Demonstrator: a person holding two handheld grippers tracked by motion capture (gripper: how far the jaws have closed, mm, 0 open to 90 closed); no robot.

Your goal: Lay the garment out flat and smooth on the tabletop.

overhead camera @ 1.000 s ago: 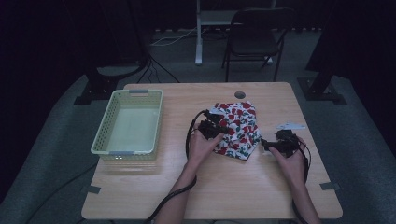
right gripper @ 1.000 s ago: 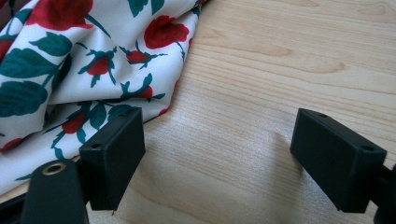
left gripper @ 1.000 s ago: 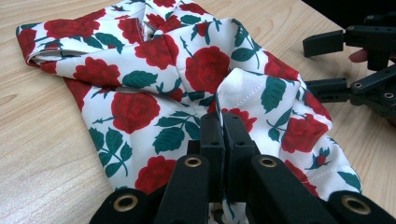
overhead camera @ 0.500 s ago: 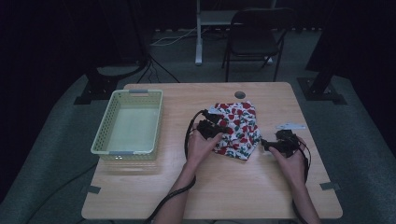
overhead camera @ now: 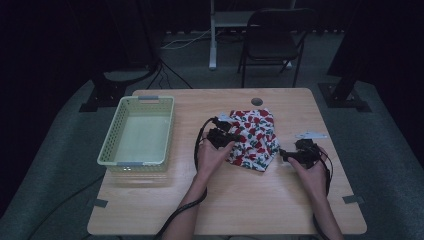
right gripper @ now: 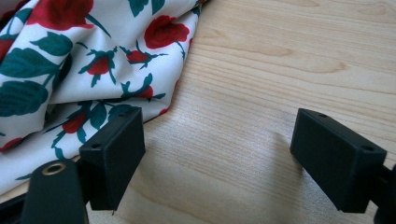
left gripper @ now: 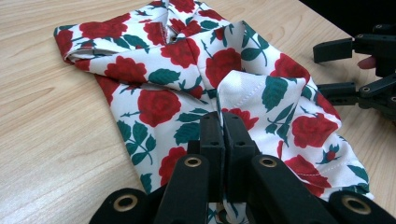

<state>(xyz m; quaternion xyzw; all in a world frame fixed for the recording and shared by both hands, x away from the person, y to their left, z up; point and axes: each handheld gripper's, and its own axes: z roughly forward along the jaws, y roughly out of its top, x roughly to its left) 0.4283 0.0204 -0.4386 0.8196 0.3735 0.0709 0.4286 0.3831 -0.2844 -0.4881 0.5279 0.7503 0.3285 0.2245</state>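
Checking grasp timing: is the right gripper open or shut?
Open: the right gripper has its jaws wide apart over bare table, beside the floral cloth.

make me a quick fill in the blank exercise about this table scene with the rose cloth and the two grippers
1. The left gripper has its jaws ____ on a fold of the rose-print cloth.
2. The right gripper has its jaws ____ over bare wood at the cloth's edge.
3. The pale green basket on the wooden table holds ____.
4. The basket stands on the person's ____ side of the cloth.

Missing words: shut; open; nothing; left
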